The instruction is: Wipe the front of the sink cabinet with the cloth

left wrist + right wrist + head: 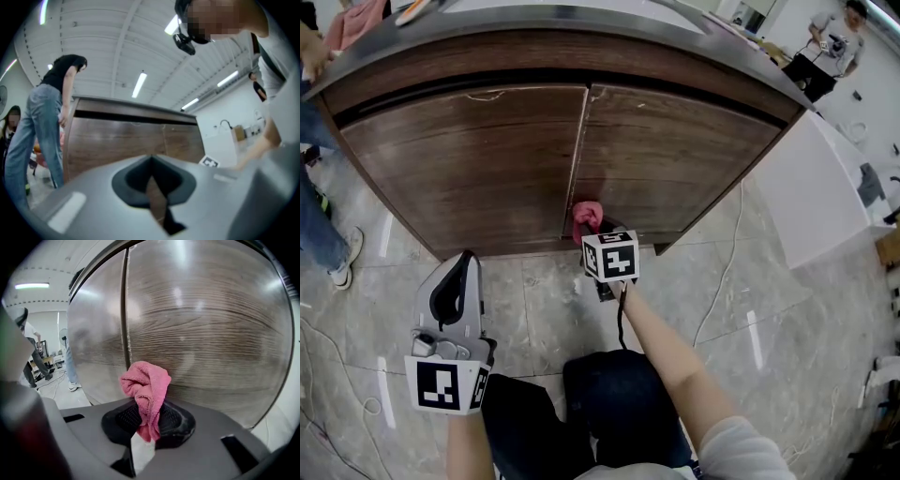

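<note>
The sink cabinet has two dark wood doors, the left door and the right door, with a seam between them. My right gripper is low at that seam, shut on a bunched pink cloth. In the right gripper view the cloth sticks up from the gripper and sits against the right door, just right of the seam. My left gripper hangs back over the floor, left of the cloth, with its jaws together and nothing in them.
A person in jeans stands at the cabinet's left corner. A white unit stands at the right, and a thin cable runs over the tiled floor. Another person is at the far back right. My knees are below.
</note>
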`<action>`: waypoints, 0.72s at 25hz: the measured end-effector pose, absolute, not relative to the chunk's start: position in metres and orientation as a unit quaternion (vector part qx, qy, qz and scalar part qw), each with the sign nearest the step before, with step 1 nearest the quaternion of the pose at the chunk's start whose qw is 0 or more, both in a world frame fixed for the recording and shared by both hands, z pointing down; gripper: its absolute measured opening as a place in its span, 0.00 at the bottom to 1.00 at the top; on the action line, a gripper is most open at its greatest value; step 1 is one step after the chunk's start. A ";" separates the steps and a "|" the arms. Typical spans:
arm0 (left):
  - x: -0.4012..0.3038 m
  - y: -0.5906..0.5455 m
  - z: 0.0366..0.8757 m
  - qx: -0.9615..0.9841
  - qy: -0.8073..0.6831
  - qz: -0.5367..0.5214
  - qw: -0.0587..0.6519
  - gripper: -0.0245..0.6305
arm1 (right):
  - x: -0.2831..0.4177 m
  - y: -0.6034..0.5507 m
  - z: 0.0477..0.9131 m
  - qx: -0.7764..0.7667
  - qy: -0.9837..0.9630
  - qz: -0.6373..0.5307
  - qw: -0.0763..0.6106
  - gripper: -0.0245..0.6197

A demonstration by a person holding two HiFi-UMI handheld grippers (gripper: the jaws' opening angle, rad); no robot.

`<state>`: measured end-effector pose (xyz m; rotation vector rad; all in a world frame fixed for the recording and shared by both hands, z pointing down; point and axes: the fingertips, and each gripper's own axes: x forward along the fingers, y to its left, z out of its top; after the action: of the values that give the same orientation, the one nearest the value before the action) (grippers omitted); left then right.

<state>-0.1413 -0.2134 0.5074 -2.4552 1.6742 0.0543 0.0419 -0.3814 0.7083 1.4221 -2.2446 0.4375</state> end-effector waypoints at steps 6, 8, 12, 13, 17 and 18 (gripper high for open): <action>-0.136 -0.218 0.507 -0.826 0.558 0.017 0.084 0.04 | 0.080 -0.386 0.705 0.538 -0.800 0.162 0.210 0.14; -0.134 -0.220 0.507 -0.827 0.555 0.017 0.086 0.04 | 0.099 -0.388 0.707 0.553 -0.789 0.165 0.210 0.14; -0.131 -0.223 0.508 -0.829 0.552 0.016 0.083 0.05 | 0.137 -0.391 0.711 0.582 -0.767 0.168 0.213 0.14; -0.130 -0.224 0.508 -0.830 0.552 0.015 0.082 0.05 | 0.146 -0.391 0.711 0.588 -0.762 0.168 0.214 0.14; -0.126 -0.228 0.509 -0.832 0.548 0.013 0.082 0.05 | 0.180 -0.393 0.714 0.614 -0.740 0.173 0.213 0.14; -0.126 -0.229 0.509 -0.833 0.548 0.012 0.082 0.05 | 0.188 -0.393 0.715 0.621 -0.734 0.173 0.214 0.14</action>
<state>-0.1262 -0.2285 0.5091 -2.4869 1.6361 0.0356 0.1885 -0.3935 0.7146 1.7235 -2.0365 0.4813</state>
